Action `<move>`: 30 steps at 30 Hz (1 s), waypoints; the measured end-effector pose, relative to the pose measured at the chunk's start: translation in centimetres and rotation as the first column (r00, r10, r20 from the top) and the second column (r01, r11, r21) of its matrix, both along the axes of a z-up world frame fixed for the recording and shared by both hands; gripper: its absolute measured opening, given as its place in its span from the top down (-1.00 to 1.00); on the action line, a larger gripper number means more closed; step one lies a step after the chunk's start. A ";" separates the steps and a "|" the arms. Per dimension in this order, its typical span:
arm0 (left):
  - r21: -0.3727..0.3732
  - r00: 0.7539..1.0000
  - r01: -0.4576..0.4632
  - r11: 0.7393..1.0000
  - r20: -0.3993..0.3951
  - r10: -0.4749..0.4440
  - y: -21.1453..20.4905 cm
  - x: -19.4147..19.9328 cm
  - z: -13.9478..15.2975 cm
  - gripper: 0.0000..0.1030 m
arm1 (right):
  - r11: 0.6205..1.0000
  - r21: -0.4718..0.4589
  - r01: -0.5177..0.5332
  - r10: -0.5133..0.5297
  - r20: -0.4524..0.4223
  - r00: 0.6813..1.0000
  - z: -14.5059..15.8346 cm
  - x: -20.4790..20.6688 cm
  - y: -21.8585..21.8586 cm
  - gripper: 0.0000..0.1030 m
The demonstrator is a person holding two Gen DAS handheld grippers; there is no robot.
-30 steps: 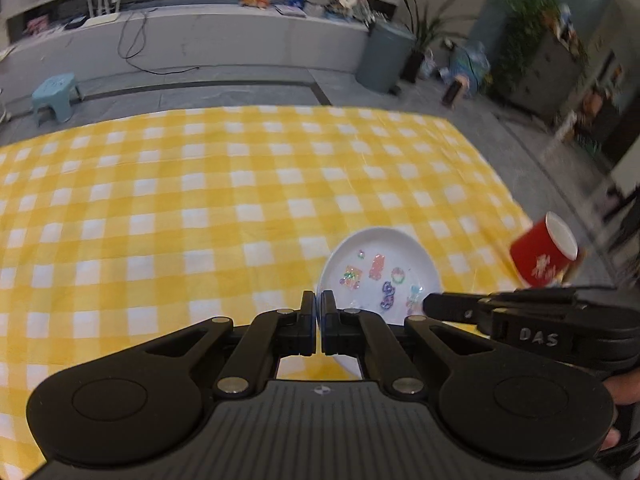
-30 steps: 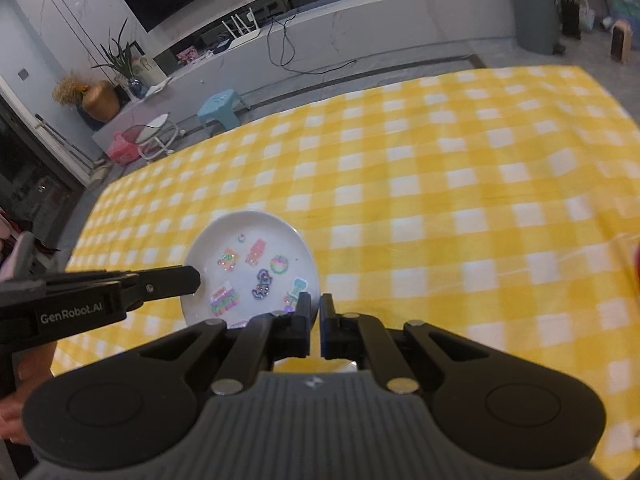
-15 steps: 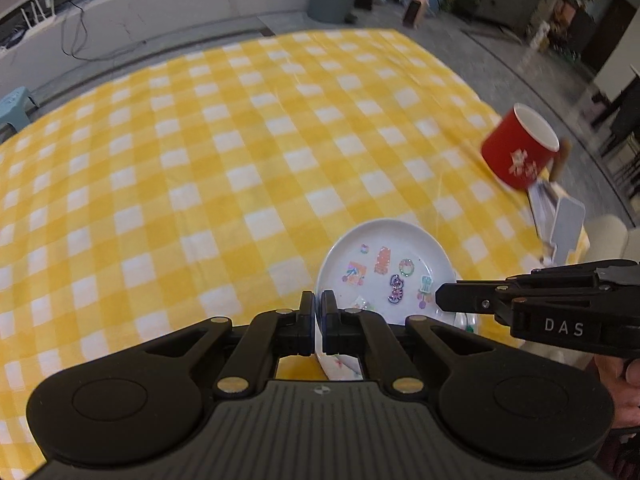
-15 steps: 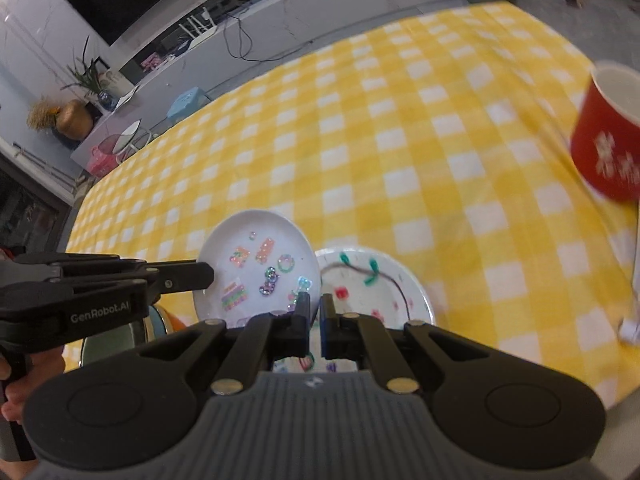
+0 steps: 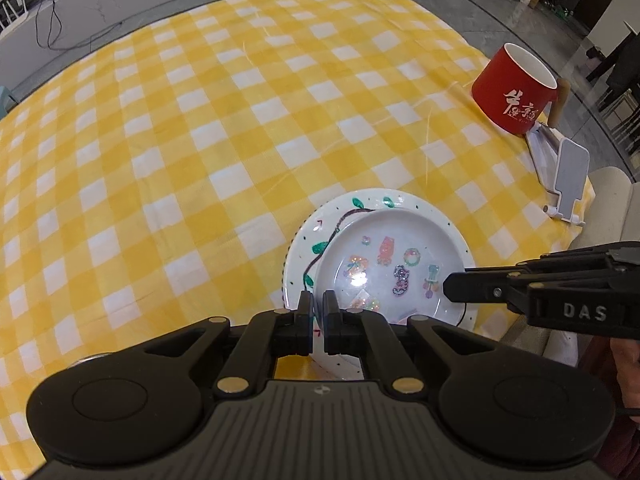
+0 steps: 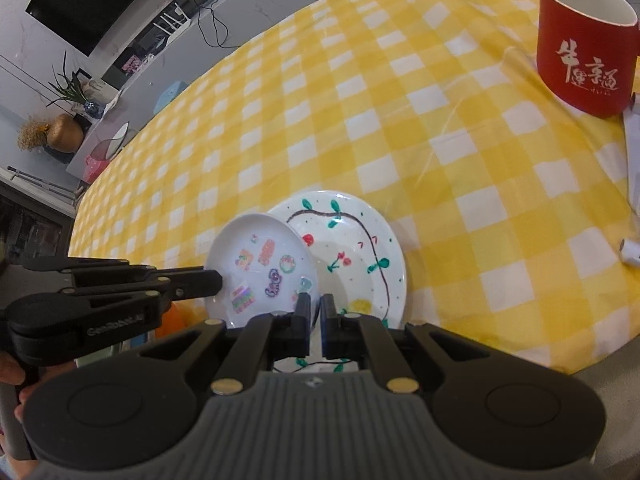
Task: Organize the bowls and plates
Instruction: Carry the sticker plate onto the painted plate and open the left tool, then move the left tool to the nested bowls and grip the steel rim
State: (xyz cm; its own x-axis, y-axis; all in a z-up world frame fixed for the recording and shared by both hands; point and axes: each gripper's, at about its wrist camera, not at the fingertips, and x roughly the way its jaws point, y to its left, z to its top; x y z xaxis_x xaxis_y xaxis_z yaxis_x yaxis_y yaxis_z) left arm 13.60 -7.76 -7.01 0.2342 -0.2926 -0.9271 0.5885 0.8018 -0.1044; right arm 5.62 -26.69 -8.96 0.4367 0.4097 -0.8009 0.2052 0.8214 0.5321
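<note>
Holding the sticker plate (image 5: 384, 264) by opposite rim edges: left gripper (image 5: 318, 308) and right gripper (image 6: 314, 312) both clamped, plate tilted over vine plate (image 6: 360, 248).

Vine plate (image 5: 316, 236) mostly covered by sticker plate (image 5: 384, 264); its near rim hidden behind left gripper (image 5: 318, 304). Red mug (image 6: 584, 44) base cut by right edge. White stand (image 5: 570, 178) partly off-frame; details unclear.
</note>
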 end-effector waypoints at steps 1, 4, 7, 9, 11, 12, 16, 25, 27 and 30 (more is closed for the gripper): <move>-0.001 1.000 -0.003 1.000 -0.007 0.003 -0.1 0.1 -0.1 0.92 | 1.000 0.003 -0.005 0.005 0.003 1.000 0.0 0.2 -0.2 0.88; -0.013 0.999 -0.004 1.000 -0.035 0.003 -0.3 0.2 -0.6 0.92 | 1.000 -0.006 0.003 -0.003 0.000 1.000 -0.3 0.2 -0.6 0.88; -0.018 0.999 -0.004 1.000 -0.041 0.003 -0.6 0.2 -0.9 0.92 | 1.000 -0.011 0.009 -0.009 -0.011 1.000 -0.6 0.3 -1.1 0.88; -0.021 0.999 0.002 1.000 -0.039 -0.003 -0.9 0.0 -1.0 0.92 | 1.000 -0.017 0.015 -0.015 -0.016 1.000 -0.6 0.2 -1.2 0.88; -0.015 0.999 0.007 1.000 -0.033 -0.008 -1.1 -0.1 -1.2 0.92 | 1.000 -0.022 0.017 -0.017 -0.017 1.000 -0.7 0.3 -1.4 0.88; -0.013 1.000 0.006 1.000 -0.029 -0.006 -1.2 -0.1 -1.3 0.92 | 1.000 -0.023 0.019 -0.019 -0.020 1.000 -0.9 0.4 -1.5 0.88; 0.001 1.000 0.003 1.000 -0.017 -0.003 -1.7 -0.2 -1.6 0.91 | 0.999 -0.026 0.021 -0.022 -0.034 0.999 -1.4 0.6 -1.5 0.88; 0.020 0.994 0.034 0.999 0.103 -0.036 -2.6 -1.6 -0.9 0.64 | 0.999 -0.039 0.013 -0.014 -0.037 0.999 -1.6 0.8 -1.3 0.45; 0.005 0.991 0.033 0.999 0.126 -0.033 -2.5 -2.0 -0.3 0.52 | 0.998 -0.058 0.020 -0.022 -0.019 1.000 -1.0 0.7 -1.2 0.29; 0.004 0.983 -0.003 1.000 0.184 0.002 -2.3 -2.6 0.9 0.35 | 0.996 -0.089 -0.011 0.012 0.015 1.000 -0.1 0.8 -1.1 0.02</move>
State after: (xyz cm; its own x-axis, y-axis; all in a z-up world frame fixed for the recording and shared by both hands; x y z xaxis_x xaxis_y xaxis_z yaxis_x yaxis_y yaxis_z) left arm 11.05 -10.03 -6.15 0.4014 -0.2884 -0.8693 0.5955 0.8033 0.0084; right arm 6.39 -27.74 -9.07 0.4452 0.3426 -0.8273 0.1874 0.8678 0.4603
